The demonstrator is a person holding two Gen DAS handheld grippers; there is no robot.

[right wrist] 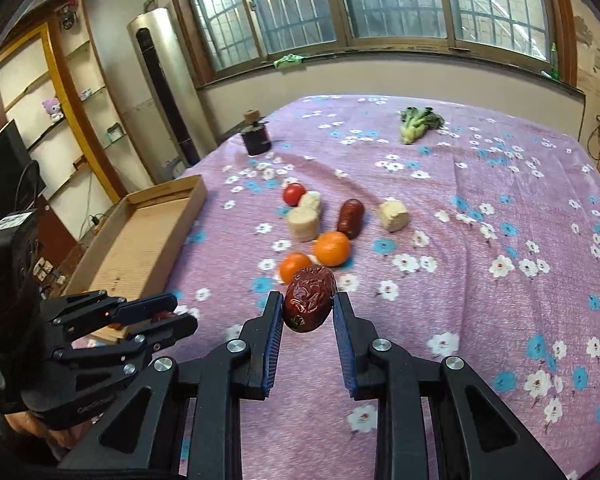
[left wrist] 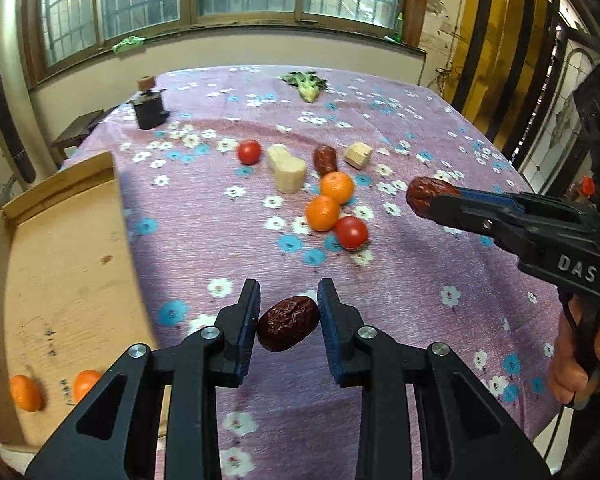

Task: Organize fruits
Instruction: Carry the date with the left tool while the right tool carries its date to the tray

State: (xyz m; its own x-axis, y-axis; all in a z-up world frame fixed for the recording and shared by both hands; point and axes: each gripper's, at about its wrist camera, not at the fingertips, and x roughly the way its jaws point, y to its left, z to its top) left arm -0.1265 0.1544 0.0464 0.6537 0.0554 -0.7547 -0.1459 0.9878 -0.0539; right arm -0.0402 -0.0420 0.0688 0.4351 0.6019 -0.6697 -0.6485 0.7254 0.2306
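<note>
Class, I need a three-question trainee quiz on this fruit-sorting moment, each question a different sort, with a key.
1. True or false: each gripper holds a red date.
2. What already lies in the wooden tray? A) tomatoes B) oranges C) dates
3. Fill in: a third date lies on the ____.

Key:
1. True: left gripper grips one date, right gripper another.
2. B: two oranges.
3. Tablecloth; that date lies there.

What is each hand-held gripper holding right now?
Left hand-held gripper: closed on a red date.
Right hand-held gripper: closed on another date.
</note>
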